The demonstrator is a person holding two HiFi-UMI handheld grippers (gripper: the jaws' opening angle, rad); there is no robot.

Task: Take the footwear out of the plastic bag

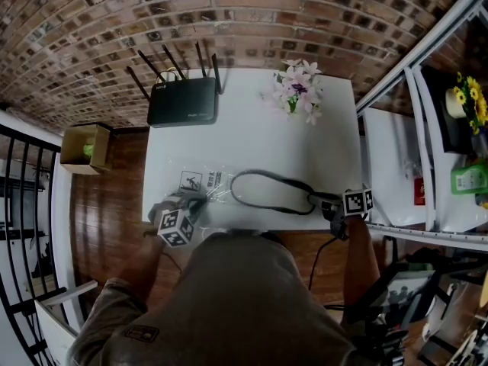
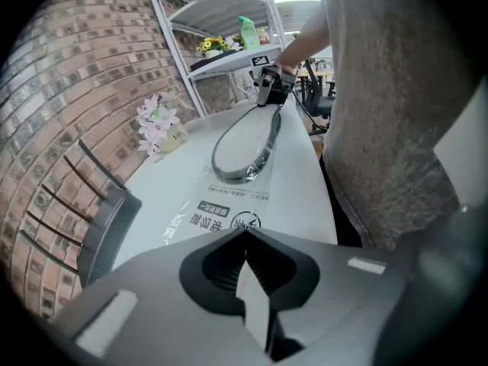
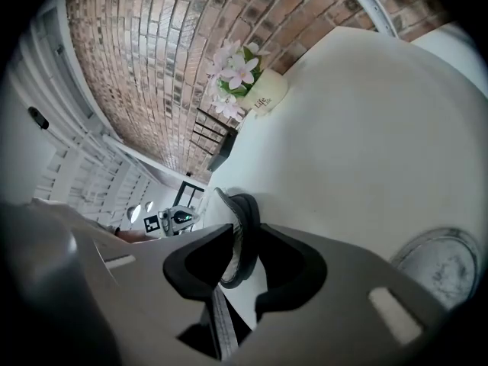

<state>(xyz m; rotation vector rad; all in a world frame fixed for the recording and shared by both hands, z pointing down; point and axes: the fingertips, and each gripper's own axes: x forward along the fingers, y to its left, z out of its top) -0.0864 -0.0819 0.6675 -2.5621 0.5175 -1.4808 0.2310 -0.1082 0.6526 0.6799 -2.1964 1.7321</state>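
Observation:
A clear plastic bag point(image 1: 204, 183) with printed labels lies on the white table point(image 1: 252, 128) near its front edge. My left gripper point(image 1: 192, 203) is shut on the bag's near edge point(image 2: 229, 213), a white strip of plastic pinched between the jaws. The footwear point(image 1: 267, 193), a dark grey flattened loop, stretches from the bag's mouth to the right. Its left end point(image 2: 245, 166) still lies inside crinkled plastic. My right gripper point(image 1: 335, 206) is shut on the footwear's right end point(image 3: 242, 213), with the grey band running between its jaws. In the left gripper view, the right gripper point(image 2: 268, 97) shows at the far end.
A black router point(image 1: 183, 101) with antennas stands at the table's back left, a pot of pink flowers point(image 1: 297, 90) at the back right. Metal shelving point(image 1: 427, 166) with a green bottle point(image 1: 467, 180) stands to the right. A cardboard box point(image 1: 84, 147) sits on the wooden floor at left.

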